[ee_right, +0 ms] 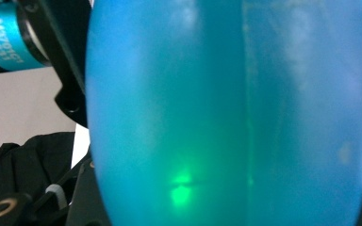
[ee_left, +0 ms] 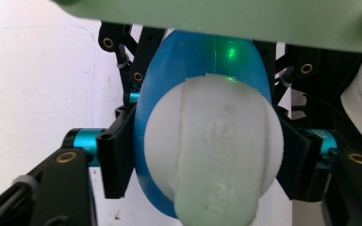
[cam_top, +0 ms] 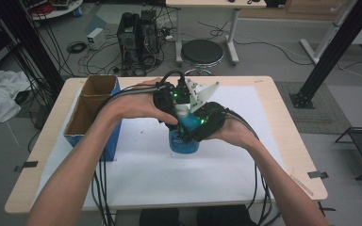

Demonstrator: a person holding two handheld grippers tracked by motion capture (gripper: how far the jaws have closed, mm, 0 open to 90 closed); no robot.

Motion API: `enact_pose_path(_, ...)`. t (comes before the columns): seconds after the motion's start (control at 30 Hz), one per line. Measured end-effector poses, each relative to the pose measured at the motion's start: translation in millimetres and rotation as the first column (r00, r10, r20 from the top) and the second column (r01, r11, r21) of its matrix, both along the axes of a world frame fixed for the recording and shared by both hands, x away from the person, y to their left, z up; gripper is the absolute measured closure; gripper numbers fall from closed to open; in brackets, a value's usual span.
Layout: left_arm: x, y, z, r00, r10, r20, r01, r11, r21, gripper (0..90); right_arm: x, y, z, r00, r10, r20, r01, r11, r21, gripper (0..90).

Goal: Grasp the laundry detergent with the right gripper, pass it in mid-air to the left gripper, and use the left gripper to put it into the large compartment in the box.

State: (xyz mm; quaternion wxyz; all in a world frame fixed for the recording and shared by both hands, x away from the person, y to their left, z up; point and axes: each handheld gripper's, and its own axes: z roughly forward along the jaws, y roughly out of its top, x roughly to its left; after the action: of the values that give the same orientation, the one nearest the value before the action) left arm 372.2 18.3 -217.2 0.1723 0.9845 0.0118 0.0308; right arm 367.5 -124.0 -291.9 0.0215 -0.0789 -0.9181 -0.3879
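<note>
My high view looks forward and down on the bench [cam_top: 283, 141]; both gripper views sit close against one blue bottle [cam_top: 184, 141].

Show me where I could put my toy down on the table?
The white sheet is bare between the blue bottle and the near edge, and right of the hands toward the far right corner. It is crowded around the bottle and by the cardboard box on the left.

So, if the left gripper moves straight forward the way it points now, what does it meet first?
The white cap of the blue bottle. It sits directly ahead of the left gripper, between the jaws and apparently already touching them, so almost no free travel remains.
</note>
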Motion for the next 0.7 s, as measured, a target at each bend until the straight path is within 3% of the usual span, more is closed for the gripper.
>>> enact_pose_path(0.4, -2.3, 0.0, 1.6, 0.9996, -0.017, 0.023, 0.017, 0.9999, -0.002, 37.7, 0.2, 0.5, -0.8, 0.9999, 0.011, 0.012, -0.011, 1.000, 0.014, 44.7)
enact_pose_path(0.47, -2.8, 0.2, 2.5, 0.9995, -0.016, 0.026, 0.016, 0.9998, -0.009, 37.8, -0.7, -0.2, -0.1, 0.9999, 0.009, -0.005, -0.009, 1.000, 0.019, 44.6)
enact_pose_path(0.5, -3.1, 0.2, 3.1, 0.9995, -0.018, 0.026, 0.018, 0.9998, -0.001, 37.8, 3.1, -0.7, -1.4, 0.9984, 0.035, 0.045, -0.037, 0.999, 0.038, 44.4)
enact_pose_path(0.7, -4.2, -0.6, 0.5, 0.9997, -0.009, 0.023, 0.008, 0.9998, 0.020, 37.8, 2.5, 2.2, -5.6, 0.9982, 0.040, 0.043, -0.042, 0.998, 0.043, 43.8)
